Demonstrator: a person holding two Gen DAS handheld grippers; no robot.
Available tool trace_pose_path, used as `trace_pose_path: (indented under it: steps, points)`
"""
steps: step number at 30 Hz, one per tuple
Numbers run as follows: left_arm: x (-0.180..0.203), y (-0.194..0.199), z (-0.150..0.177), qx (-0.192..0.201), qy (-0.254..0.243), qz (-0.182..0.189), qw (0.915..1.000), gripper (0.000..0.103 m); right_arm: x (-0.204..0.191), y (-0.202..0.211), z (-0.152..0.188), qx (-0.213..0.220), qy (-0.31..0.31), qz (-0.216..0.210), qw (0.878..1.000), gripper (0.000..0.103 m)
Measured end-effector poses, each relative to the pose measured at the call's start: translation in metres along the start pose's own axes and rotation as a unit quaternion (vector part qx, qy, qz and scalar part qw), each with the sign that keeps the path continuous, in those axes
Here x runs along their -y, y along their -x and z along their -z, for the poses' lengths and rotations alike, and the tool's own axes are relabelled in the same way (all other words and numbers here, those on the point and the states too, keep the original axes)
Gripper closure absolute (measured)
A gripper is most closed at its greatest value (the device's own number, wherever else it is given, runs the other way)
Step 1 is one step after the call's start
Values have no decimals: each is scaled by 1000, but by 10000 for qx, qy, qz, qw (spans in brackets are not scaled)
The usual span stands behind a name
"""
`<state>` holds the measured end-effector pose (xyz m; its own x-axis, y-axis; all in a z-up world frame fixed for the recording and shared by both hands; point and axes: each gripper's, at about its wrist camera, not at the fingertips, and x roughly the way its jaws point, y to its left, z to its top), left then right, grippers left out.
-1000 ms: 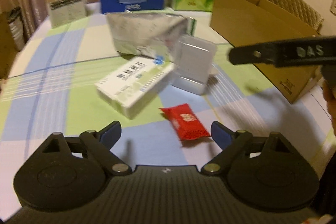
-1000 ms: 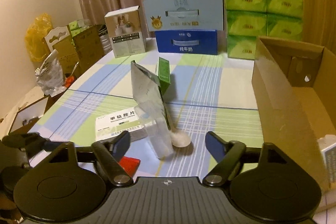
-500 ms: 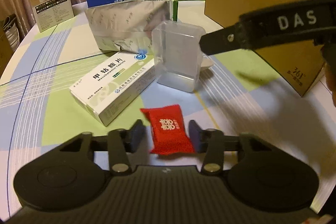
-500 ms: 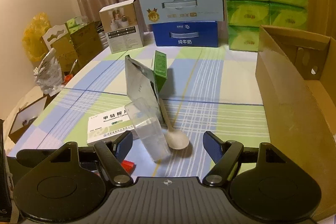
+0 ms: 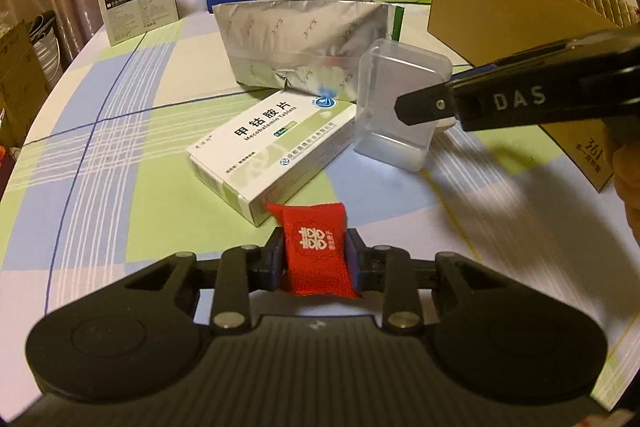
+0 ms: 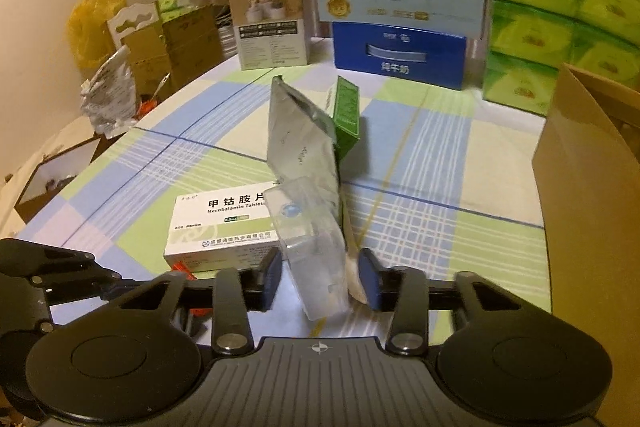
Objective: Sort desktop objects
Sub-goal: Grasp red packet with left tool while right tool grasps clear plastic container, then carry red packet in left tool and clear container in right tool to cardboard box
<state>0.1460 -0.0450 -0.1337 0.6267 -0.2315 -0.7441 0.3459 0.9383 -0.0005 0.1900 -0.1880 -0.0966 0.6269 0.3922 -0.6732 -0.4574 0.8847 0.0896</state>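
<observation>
My left gripper [image 5: 316,255] is shut on a small red packet [image 5: 316,251] and holds it just above the checked tablecloth. Beyond the packet lie a white medicine box [image 5: 272,147] and a silver foil bag [image 5: 300,43]. A clear plastic box [image 6: 312,247] stands on edge between the pads of my right gripper [image 6: 320,273]. Its jaws are closing, and a slim gap shows on the right side. A white spoon [image 6: 356,281] lies against the right pad. In the left wrist view, one finger [image 5: 500,99] of the right gripper crosses in front of the clear box [image 5: 394,143].
An open cardboard box [image 6: 588,167] stands at the right. At the back are blue milk cartons [image 6: 400,55], green tissue packs [image 6: 560,27] and a white product box [image 6: 272,23]. A green carton [image 6: 346,111] leans behind the foil bag. A hand [image 5: 628,195] shows at the right edge.
The left jaws came together on the red packet and lifted it slightly. The right gripper moved forward and down over the clear box, and its jaws narrowed sharply.
</observation>
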Motion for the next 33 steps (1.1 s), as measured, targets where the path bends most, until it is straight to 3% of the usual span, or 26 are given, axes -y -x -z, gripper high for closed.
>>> trace_pose_path:
  steps: [7, 14, 22, 25, 27, 33]
  points:
    - [0, 6, 2, -5, 30, -65, 10000, 77, -12, 20, 10, 49, 115, 112, 9999, 74]
    - [0, 26, 9, 74, 67, -110, 9999, 77, -30, 53, 37, 0, 362, 683, 9970, 74]
    - [2, 34, 23, 8, 176, 3, 9998, 77, -37, 56, 57, -144, 427, 633, 9970, 73]
    - [0, 33, 24, 8, 245, 4, 9997, 76, -32, 49, 58, -237, 335, 611, 9973, 61]
    - [-2, 33, 23, 42, 302, 4, 9995, 76, -30, 47, 59, -218, 347, 591, 9974, 41]
    - [0, 30, 23, 38, 252, -45, 9997, 71, -24, 34, 58, -405, 274, 450, 9978, 39]
